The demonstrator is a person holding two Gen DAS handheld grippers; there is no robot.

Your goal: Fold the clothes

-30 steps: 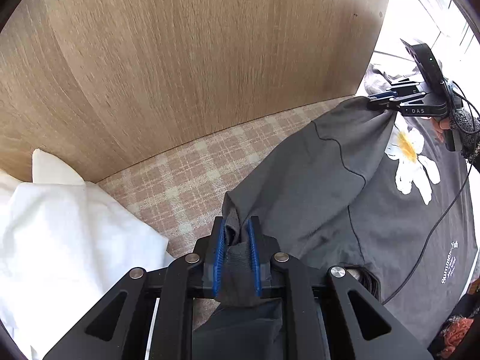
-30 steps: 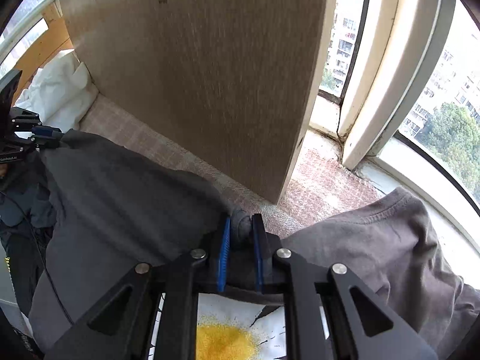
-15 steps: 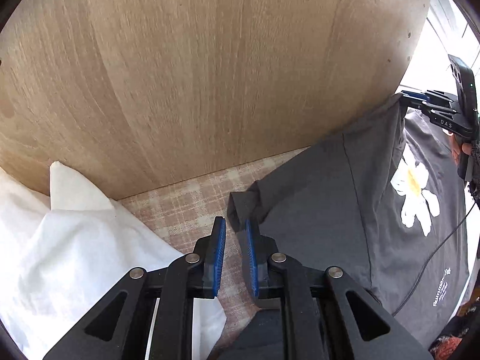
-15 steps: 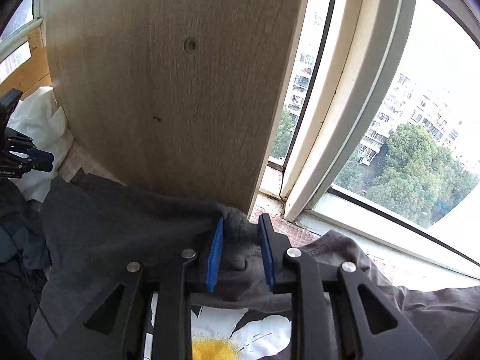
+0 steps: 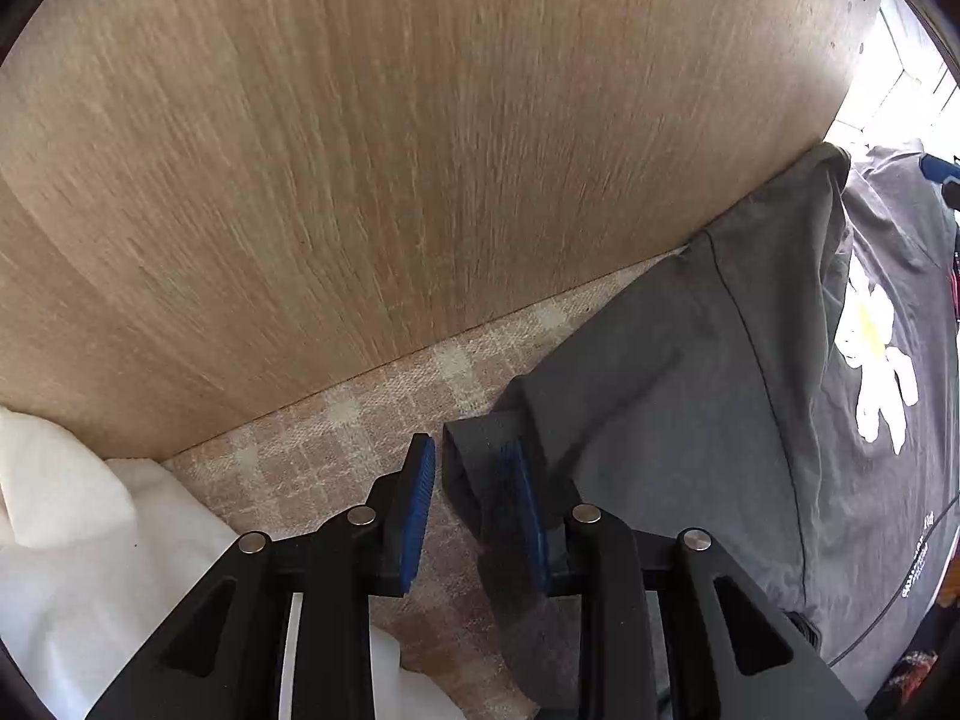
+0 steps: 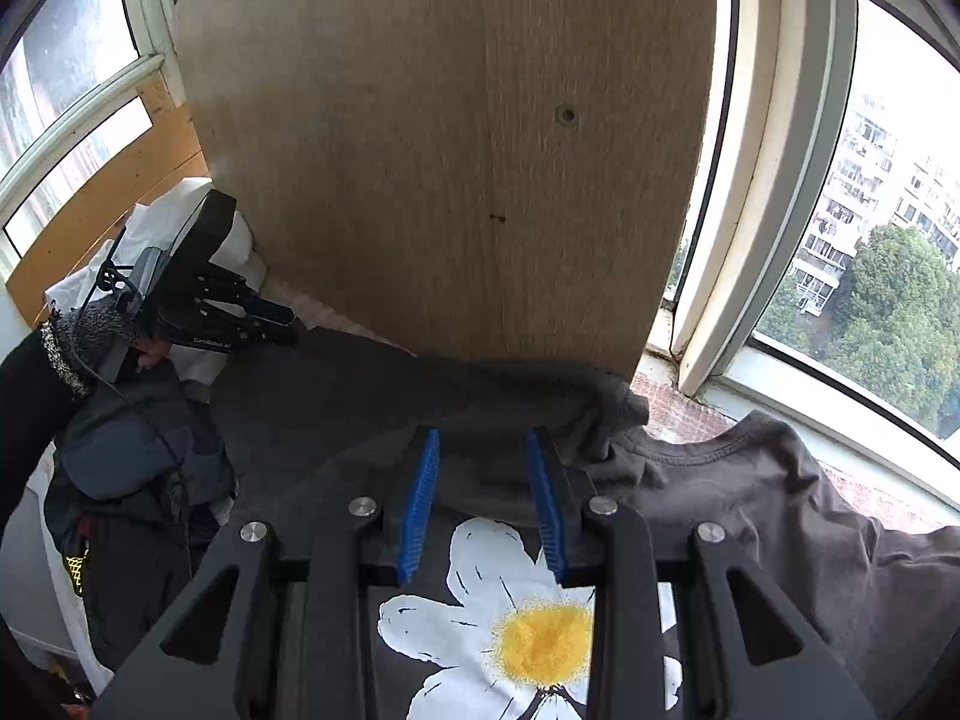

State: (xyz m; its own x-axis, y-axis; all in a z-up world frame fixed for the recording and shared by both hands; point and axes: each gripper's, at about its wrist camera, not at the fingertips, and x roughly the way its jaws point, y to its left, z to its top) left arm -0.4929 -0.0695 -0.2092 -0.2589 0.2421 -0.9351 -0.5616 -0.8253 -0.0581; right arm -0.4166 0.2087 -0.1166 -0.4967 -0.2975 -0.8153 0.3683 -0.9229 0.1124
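A dark grey T-shirt [image 5: 690, 390] with a white daisy print [image 5: 876, 372] lies on the plaid bed cover, one side folded over toward the daisy. My left gripper [image 5: 471, 504] hangs over the shirt's near corner. Its jaws are opening; the corner lies loose between the blue pads [image 5: 420, 498], which do not press it. In the right wrist view, my right gripper [image 6: 483, 480] hovers above the shirt's [image 6: 780, 510] folded edge by the daisy [image 6: 540, 630]. Its jaws are opening too, with cloth below them but none pinched. The left gripper [image 6: 264, 324] shows at far left.
A tall wooden panel [image 5: 420, 180] stands close behind the shirt. White bedding [image 5: 90, 552] lies at the left on the plaid cover [image 5: 336, 456]. A heap of dark clothes [image 6: 132, 462] sits at the left, and a window [image 6: 870, 180] runs along the right.
Both grippers have let go of the pinched shirt fabric and opened. The left one moved toward the wooden panel and lower; the right one rose off the folded edge.
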